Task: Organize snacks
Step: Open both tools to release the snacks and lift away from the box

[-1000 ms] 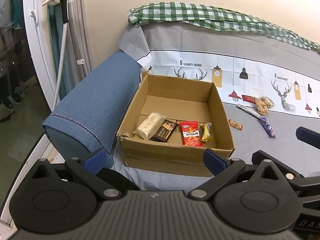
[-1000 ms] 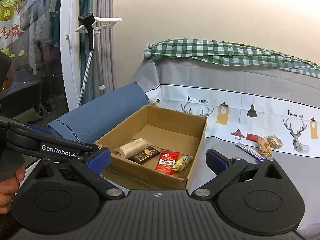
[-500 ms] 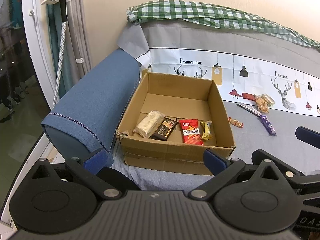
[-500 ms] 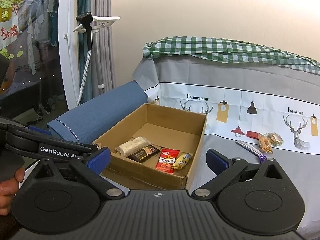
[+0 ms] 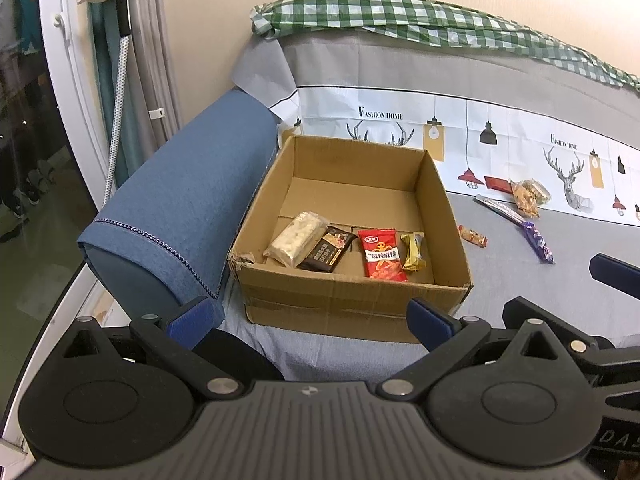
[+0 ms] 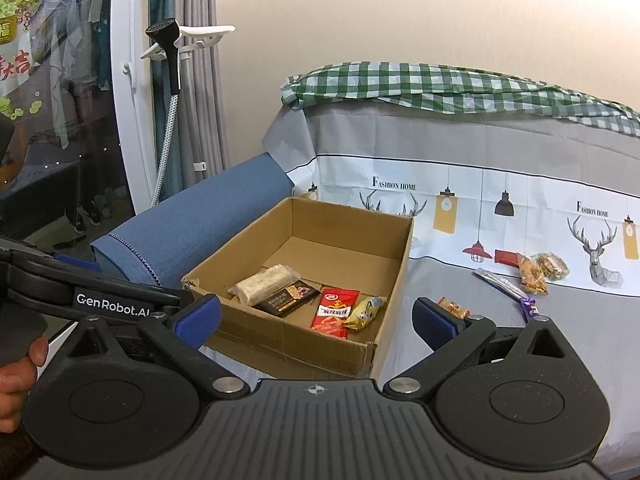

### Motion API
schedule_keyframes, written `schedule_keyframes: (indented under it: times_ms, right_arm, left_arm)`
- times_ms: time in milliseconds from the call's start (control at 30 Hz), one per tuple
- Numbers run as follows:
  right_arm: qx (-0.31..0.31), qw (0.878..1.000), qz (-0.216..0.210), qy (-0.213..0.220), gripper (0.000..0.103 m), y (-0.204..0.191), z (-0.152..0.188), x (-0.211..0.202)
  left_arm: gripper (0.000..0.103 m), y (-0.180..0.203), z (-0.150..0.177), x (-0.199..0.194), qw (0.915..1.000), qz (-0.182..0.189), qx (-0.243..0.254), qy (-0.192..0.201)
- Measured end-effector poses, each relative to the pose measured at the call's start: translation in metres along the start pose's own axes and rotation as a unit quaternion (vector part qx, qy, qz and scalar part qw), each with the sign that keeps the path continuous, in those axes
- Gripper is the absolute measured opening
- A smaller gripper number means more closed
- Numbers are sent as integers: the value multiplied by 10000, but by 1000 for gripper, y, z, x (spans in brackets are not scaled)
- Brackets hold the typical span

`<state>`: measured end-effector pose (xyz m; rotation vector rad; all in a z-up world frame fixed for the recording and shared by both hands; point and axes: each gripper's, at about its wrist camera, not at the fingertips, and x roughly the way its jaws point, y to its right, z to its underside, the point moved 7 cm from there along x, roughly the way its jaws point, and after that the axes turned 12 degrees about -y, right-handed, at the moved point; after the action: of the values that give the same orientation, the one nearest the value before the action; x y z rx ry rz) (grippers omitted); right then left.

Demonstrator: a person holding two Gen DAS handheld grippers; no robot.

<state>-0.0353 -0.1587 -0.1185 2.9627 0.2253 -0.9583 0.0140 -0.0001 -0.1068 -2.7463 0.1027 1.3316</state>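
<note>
Both your grippers, left and right, gape empty.
Four snacks sit in the box; five wait at right, including the small bar.

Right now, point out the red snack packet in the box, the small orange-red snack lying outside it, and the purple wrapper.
red snack packet (image 5: 382, 254), left wrist view, middle of its face.
small orange-red snack (image 5: 473, 236), left wrist view, centre.
purple wrapper (image 5: 538, 242), left wrist view, mid-length.

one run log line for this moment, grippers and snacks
left hand-held gripper: open, empty | right hand-held gripper: open, empty | cardboard box: four snacks inside | small orange snack: outside on grey cover
</note>
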Motion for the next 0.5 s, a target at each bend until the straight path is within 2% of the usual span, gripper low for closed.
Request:
schedule_keyframes:
  times_ms: [500]
  right_arm:
    - [245,9996,-88,-122,101,14,6,12]
  left_arm:
    - [103,11,-3,14,9996,-153,188,-153]
